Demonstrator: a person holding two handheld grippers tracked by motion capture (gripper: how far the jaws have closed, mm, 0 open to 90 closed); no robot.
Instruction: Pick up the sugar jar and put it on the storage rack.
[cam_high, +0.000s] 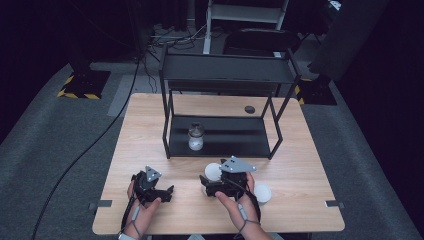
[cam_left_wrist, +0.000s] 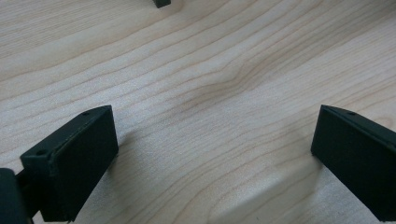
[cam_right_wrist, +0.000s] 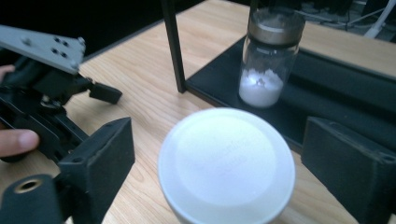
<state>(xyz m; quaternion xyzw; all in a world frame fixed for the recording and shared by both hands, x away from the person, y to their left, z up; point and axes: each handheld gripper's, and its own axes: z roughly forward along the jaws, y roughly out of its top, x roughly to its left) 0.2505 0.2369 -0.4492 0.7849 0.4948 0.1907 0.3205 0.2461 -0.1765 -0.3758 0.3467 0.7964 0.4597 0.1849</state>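
My right gripper (cam_right_wrist: 219, 135) stands open around a round white-lidded container (cam_right_wrist: 226, 161), with a gap between the lid and each jaw. From above, that container (cam_high: 213, 171) sits just ahead of the right gripper (cam_high: 216, 181), in front of the shelf. A glass jar (cam_right_wrist: 268, 60) with a metal cap and white powder stands on the lower tier of the black shelf (cam_high: 220, 145); the high view has the jar (cam_high: 196, 137) at the tier's left. My left gripper (cam_left_wrist: 212, 126) is open over bare wood, and sits near the table's front (cam_high: 159, 189).
A second white round container (cam_high: 262, 192) lies to the right of the right hand. The shelf's front-left post (cam_right_wrist: 173, 46) stands close ahead of the right gripper. The other gripper (cam_right_wrist: 46, 88) lies to its left. A small dark round spot (cam_high: 249, 109) marks the tabletop behind the shelf.
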